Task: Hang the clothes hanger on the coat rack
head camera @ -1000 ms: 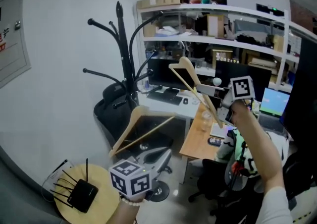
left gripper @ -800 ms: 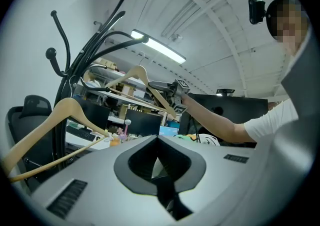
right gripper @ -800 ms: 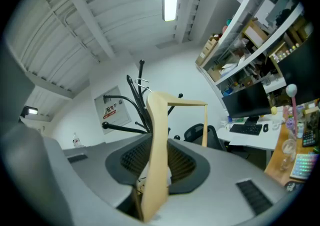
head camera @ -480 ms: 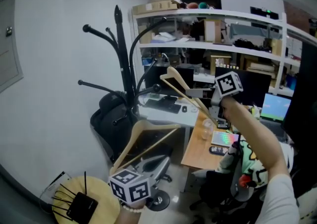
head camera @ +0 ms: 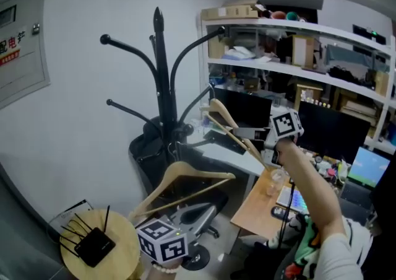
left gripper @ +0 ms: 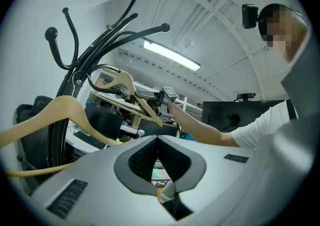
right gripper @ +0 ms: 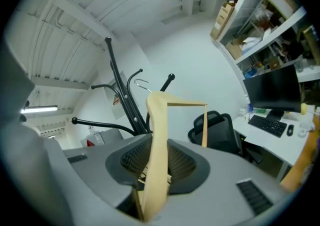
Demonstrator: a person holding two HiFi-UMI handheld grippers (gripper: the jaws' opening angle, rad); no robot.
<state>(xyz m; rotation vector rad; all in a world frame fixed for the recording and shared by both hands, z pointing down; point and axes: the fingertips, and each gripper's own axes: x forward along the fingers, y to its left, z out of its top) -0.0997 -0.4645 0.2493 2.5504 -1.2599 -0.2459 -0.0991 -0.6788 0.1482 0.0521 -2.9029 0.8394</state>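
The black coat rack (head camera: 159,87) stands by the white wall, its curved arms spreading at the top. My right gripper (head camera: 258,137) is shut on a wooden hanger (head camera: 230,129) held up just right of the rack's arms. In the right gripper view that hanger (right gripper: 156,135) rises from between the jaws, its metal hook (right gripper: 141,83) close to the coat rack (right gripper: 119,92). Low in the head view, my left gripper (head camera: 206,208) is shut on the end of a second wooden hanger (head camera: 179,179). This second hanger (left gripper: 60,115) shows left of the jaws in the left gripper view.
A black office chair (head camera: 147,148) sits behind the rack's foot. A desk (head camera: 263,201) and shelves (head camera: 297,68) full of boxes and monitors fill the right. A round wooden stool (head camera: 117,249) with a black router (head camera: 91,249) stands at the lower left.
My right gripper has carried its hanger leftward and slightly lower, closer to the rack's arms. The left gripper and its hanger have also shifted toward the rack.
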